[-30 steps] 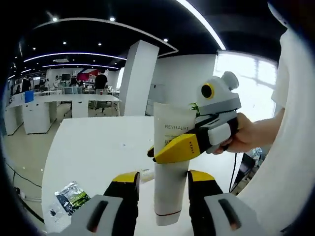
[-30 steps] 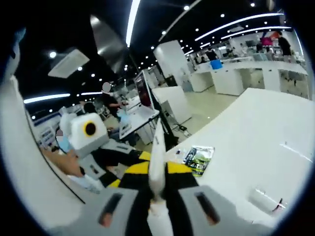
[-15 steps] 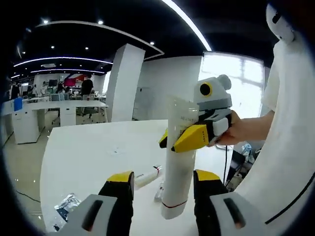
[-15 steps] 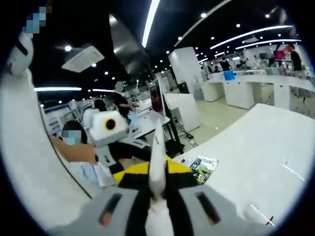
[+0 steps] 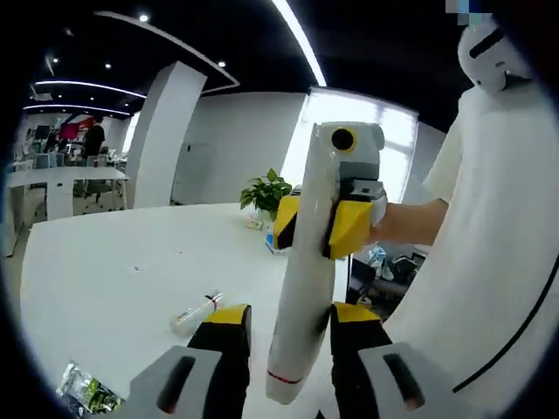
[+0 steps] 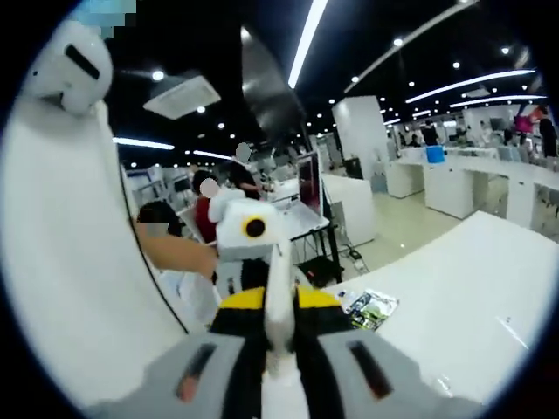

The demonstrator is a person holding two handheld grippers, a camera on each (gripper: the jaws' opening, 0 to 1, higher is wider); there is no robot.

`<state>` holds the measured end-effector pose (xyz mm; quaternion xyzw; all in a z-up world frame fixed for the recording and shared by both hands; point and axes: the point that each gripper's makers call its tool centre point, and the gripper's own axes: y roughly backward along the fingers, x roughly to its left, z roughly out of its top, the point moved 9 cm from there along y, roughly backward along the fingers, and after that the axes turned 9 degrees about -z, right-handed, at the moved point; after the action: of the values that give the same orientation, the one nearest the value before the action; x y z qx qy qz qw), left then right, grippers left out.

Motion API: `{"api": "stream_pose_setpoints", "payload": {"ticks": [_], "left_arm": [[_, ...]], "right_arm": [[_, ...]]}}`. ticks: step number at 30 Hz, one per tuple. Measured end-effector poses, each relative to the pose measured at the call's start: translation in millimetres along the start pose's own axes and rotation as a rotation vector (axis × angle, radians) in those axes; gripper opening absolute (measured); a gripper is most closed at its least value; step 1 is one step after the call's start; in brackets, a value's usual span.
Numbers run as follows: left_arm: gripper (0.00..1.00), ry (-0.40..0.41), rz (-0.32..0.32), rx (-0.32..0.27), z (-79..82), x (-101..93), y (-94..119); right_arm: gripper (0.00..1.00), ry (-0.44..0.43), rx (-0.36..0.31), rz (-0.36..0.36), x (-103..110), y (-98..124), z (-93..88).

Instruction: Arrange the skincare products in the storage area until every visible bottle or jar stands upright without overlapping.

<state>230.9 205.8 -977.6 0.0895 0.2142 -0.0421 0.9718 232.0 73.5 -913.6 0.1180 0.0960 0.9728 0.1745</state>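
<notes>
The right gripper (image 6: 266,336) is clamped flat on a white cosmetic tube (image 6: 278,305), its yellow-tipped jaws pressed against both faces, so the tube is seen edge-on as a thin blade. In the left gripper view that same gripper (image 5: 323,229) pinches the tube (image 5: 301,288) near its upper end and carries it in the air above the white table (image 5: 113,262), likely so it can be set standing on its cap. The left gripper (image 5: 279,319) stands parted around the tube's lower end; whether it touches is unclear. On the table lie a small tube (image 5: 196,311) and a foil sachet (image 5: 86,393), with a potted plant (image 5: 266,192) at the far edge
</notes>
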Motion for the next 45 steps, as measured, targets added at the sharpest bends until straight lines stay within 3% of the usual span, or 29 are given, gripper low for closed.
{"api": "stream_pose_setpoints", "payload": {"ticks": [5,12,18,20,23,27,31,36,40,43,45], "left_arm": [[0.26,-0.017,-0.033,-0.007,-4.8,-4.8,-3],[0.18,-0.053,-0.049,0.023,-9.5,-7.8,-1],[0.14,-0.042,-0.048,-0.081,-3.9,-5.5,1],[0.13,-0.029,-0.041,-0.115,-1.2,-2.1,1],[0.13,-0.023,-0.029,-0.167,8.7,3.4,4],[0.13,-0.033,-0.026,-0.187,18.0,7.8,10],[0.14,-0.046,-0.031,-0.185,27.9,8.1,12],[0.14,-0.072,-0.051,-0.179,34.9,6.0,4],[0.14,-0.057,-0.102,-0.198,35.0,4.5,-5],[0.15,-0.071,-0.108,-0.178,33.1,1.7,-12],[0.15,-0.073,-0.111,-0.182,32.6,0.3,-14]], "right_arm": [[0.09,0.017,0.027,0.032,4,1,-1.7],[0.11,-0.038,0.059,0.054,4,-4,-6.4],[0.15,-0.08,-0.079,0.012,-2,-6,1.4],[0.22,-0.094,-0.094,-0.013,-5,-5,1.6],[0.35,-0.129,-0.114,-0.047,-7,1,-4.4],[0.41,-0.184,-0.133,-0.073,-11,10,-20.6],[0.48,-0.209,-0.065,-0.093,-12,8,-44.6],[0.44,-0.184,-0.032,-0.086,-7,-4,-62.3],[0.32,-0.135,-0.046,-0.081,-6,-6,-61.6],[0.23,-0.143,-0.068,-0.063,-5,-2,-57.6],[0.22,-0.147,-0.066,-0.066,-7,1,-58.2]]}}
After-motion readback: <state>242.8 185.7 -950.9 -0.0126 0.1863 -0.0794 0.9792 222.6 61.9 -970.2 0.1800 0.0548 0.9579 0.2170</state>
